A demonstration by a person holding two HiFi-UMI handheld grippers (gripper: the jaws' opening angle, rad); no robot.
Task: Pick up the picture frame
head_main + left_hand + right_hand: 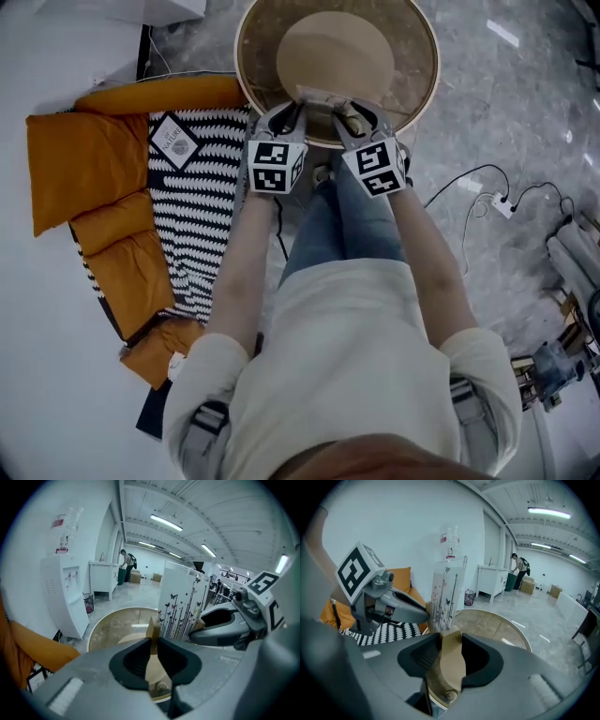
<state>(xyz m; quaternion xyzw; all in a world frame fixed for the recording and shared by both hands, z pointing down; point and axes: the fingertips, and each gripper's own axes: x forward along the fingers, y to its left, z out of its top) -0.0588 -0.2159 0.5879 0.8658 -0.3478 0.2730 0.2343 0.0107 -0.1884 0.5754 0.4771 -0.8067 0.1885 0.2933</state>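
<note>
The picture frame (322, 96) hangs upright above the round table (424, 75), held from both sides. Its white face carries black stems and butterflies (182, 603), and it has a tan cardboard back. My left gripper (289, 112) is shut on the frame's thin tan edge (152, 632), as the left gripper view shows between the jaws (153, 651). My right gripper (350, 114) is shut on the wider tan backing (452, 660), with the printed face (446, 595) rising beyond it. Each gripper view also shows the other gripper beside the frame.
Orange cushions (89, 164) and a black-and-white patterned cushion (202, 206) lie at the left. A cable and power strip (495, 202) sit on the grey floor at the right. A white water dispenser (65, 595) stands by the wall. The person's jeans-clad legs (342, 230) are below the grippers.
</note>
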